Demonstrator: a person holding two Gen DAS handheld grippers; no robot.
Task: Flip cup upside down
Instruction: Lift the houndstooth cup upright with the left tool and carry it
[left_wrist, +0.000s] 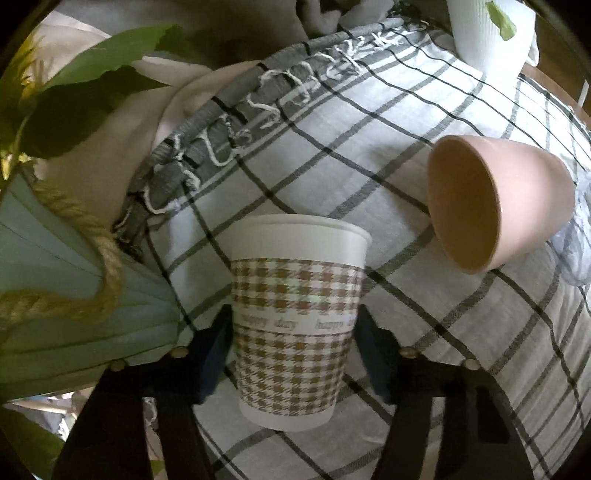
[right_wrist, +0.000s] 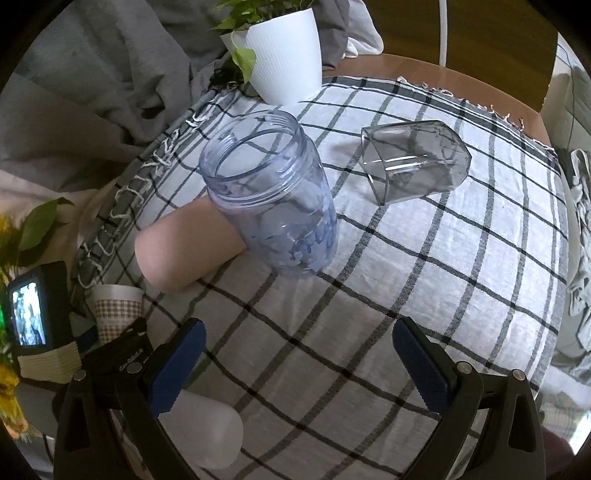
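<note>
The left tongs (left_wrist: 293, 347) gripped a white paper cup with a brown houndstooth band (left_wrist: 295, 328) by its lower sides, blue pads pressed against the wall, rim up and wider than the base, over the grey-and-white checked woven cloth (left_wrist: 424, 332) on the bench. Just right of it a smooth pink ceramic pot (left_wrist: 517, 199) lay on its side. The right tongs (right_wrist: 297, 358) stood wide apart, holding nothing. Beyond them stood a clear bluish plastic jar with a threaded neck (right_wrist: 273, 199), tilted, and a clear faceted glass tumbler (right_wrist: 417, 158) lay toppled.
</note>
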